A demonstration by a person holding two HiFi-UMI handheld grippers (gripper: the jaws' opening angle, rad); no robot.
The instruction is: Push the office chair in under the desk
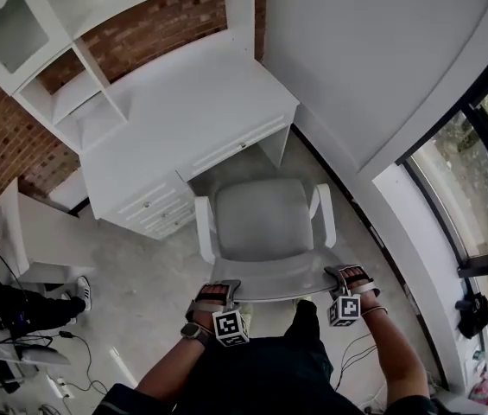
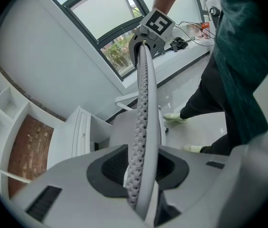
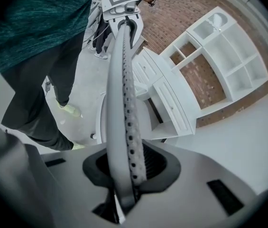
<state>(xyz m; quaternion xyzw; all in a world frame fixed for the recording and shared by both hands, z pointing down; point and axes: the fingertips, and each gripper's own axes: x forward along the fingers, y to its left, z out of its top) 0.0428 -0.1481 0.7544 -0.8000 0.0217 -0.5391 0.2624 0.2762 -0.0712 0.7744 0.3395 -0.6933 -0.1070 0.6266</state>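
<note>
Backrest (image 1: 282,285) edge sat pinched in left gripper (image 1: 218,292) and right gripper (image 1: 352,277), spaced apart to steer the chair (image 1: 261,219) squarely toward the desk (image 1: 183,115).

Both clamped (left gripper (image 1: 218,290), right gripper (image 1: 350,277))

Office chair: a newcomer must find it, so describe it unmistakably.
Find the white desk against the red brick wall. Before its knee gap stands the pale grey office chair with white armrests. Alone among the white furniture, it has a perforated backrest, clamped by the left gripper and the right gripper.
</note>
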